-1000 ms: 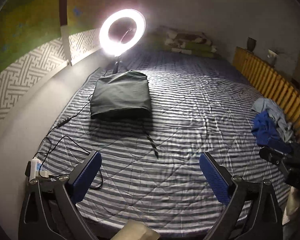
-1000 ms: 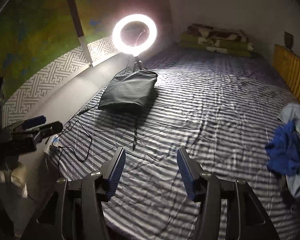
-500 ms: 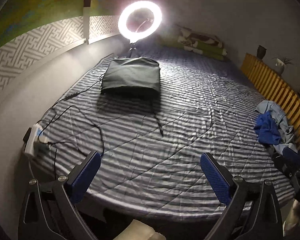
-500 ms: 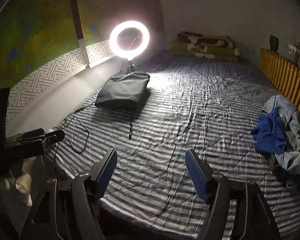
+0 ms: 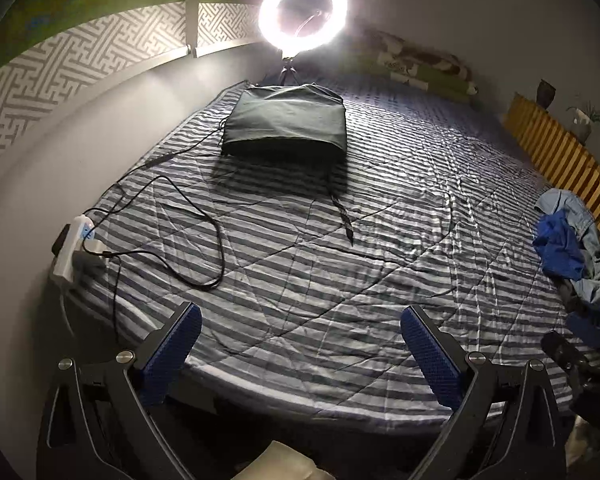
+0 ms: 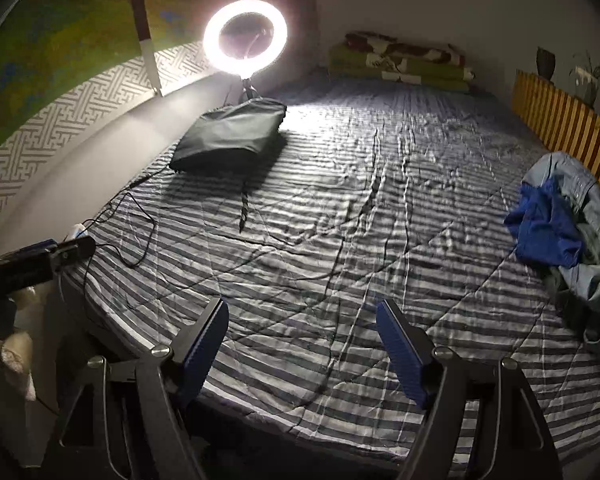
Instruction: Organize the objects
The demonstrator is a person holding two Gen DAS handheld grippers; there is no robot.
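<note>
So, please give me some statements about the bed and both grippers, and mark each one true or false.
1. The ring light is switched on. True.
2. The dark bag lies beside the clothes. False: the clothes are heaped at the opposite edge of the bed, by the wooden rail.
3. Both grippers are open and empty. True: left gripper and right gripper hold nothing.
4. A blue garment lies in the clothes heap. True.
5. The cable lies coiled on the bag. False: it trails over the sheet near the power strip.
</note>
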